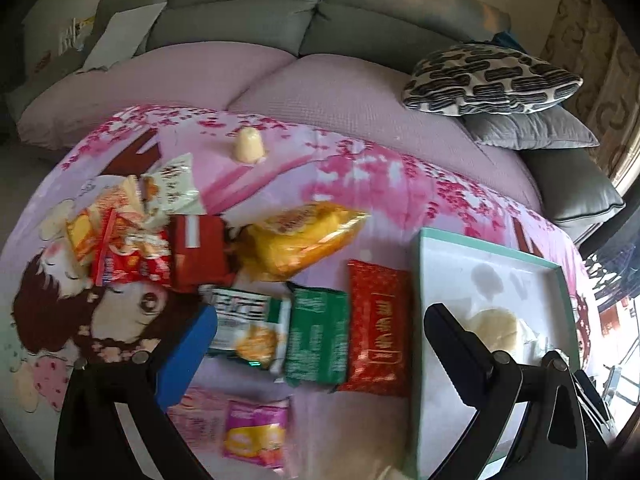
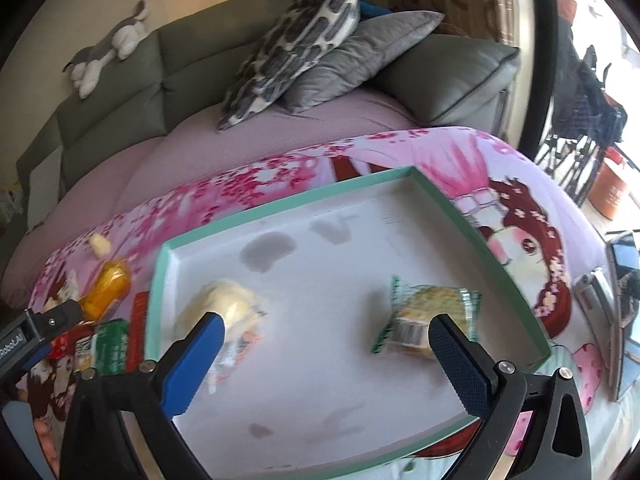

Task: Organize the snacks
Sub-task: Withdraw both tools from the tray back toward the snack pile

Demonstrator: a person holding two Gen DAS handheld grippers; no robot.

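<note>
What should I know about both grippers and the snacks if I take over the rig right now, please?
Right gripper: jaws wide open, empty, over the tray.
Left gripper: jaws open, empty, over the loose snacks.
Done: a pale bun and a green-edged cake packet lie in the tray.
Left: the red packet, green packet, yellow bag, the pile at far left and a pale jelly cup, all on the printed blanket.

Daylight enters from the right, overexposing the window area [image 2: 592, 120] in both views. The tray [image 2: 440, 184] floor reads bright and pale. Fisheye distortion bends all edges; corners are black. Near snack packets [image 1: 256, 432] are motion-blurred. The far sofa [image 1: 248, 12] sits dimmer.
</note>
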